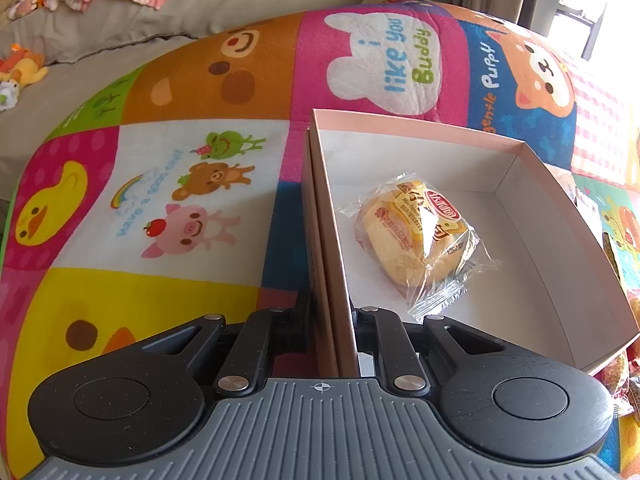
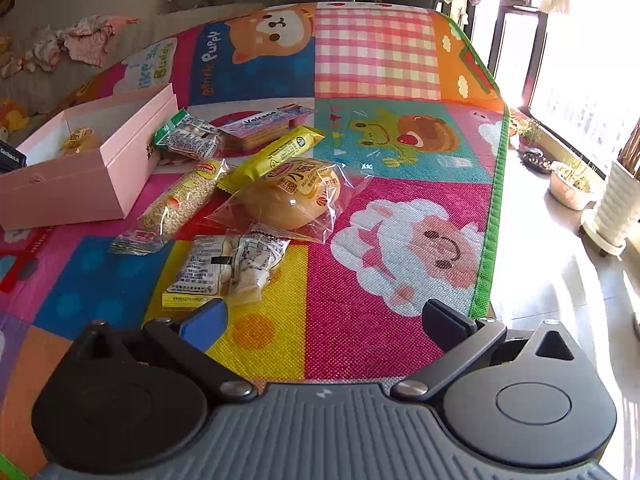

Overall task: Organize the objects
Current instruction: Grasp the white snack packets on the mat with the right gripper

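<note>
Altogether seven wrapped snacks show, plus one pink box [image 2: 84,172] lying on the cartoon-patterned play mat [image 2: 380,240]. One wrapped bun [image 1: 416,236] already lies inside the box, on its white floor, apart from the walls. Six snacks wait on the mat just right of the box: a second wrapped bun [image 2: 292,196], a yellow bar [image 2: 272,156] partly tucked behind it, a long clear packet of grain sticks [image 2: 180,200], a green-topped packet of small white pieces [image 2: 192,136] right against the box's corner, a flat pink "Volcano" pack [image 2: 264,126] farthest back, and a clear bag with a printed label [image 2: 228,268] nearest the camera.

The left hand-held gripper [image 1: 332,320] points steeply down and is clenched on the box's near-left wall, one finger outside the cardboard and one inside. The right hand-held gripper [image 2: 324,320] also tilts down toward the mat; its jaws stand wide apart and released, with only bare mat between them. Its blue-padded left finger [image 2: 204,324] sits just before the labelled bag's near edge; whether it touches I cannot tell. Its other finger [image 2: 448,324] hangs near the mat's green border.
</note>
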A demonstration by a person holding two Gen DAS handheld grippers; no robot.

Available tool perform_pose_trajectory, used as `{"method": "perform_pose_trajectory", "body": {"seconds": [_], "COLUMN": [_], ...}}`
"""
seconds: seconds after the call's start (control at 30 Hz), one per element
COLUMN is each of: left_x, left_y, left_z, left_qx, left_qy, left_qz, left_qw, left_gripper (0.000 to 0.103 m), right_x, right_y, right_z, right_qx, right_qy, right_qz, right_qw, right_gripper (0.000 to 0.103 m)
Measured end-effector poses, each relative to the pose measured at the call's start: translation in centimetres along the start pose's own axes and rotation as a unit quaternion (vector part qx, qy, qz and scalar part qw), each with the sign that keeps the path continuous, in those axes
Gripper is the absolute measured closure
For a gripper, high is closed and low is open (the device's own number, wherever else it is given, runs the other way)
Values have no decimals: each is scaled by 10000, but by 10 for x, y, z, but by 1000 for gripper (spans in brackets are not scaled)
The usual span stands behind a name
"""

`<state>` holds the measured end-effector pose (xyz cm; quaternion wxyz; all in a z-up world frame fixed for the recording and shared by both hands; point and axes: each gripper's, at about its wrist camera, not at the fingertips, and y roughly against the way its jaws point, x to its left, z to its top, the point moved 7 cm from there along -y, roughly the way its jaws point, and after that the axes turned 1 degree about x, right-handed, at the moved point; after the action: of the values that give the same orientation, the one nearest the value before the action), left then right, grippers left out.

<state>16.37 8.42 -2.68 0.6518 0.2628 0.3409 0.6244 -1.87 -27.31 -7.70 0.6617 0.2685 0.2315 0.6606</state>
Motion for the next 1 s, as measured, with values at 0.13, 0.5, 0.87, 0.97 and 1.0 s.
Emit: {"method": "perform_pose_trajectory", "body": {"seconds": [0.13,0.5,0.87,0.97,1.0], "left_x": [0,0,-1,-1,-2], "left_y": [0,0,0,0,0], "left_z": [0,-1,0,0,0], "left_qx": [0,21,7,31,40], "left_qy": [0,7,19,-14,-24], "left_qz": [7,3,6,39,57], "left_qw": [10000,10000,10000,10000,10000], "left_gripper": [88,88,88,89,89], "right_x": [18,48,49,53,56], "right_y": [8,-25,-20,-7,2], "right_z": [10,22,15,10,9], "right_qx": [-250,-24,115,271,315], "right_qy": [-116,158,596,763,824], "right_qz": [407,504,471,595,707], "right_qw": [9988,9986,9970,9949,9936], "right_gripper": [4,23,45,46,46]}}
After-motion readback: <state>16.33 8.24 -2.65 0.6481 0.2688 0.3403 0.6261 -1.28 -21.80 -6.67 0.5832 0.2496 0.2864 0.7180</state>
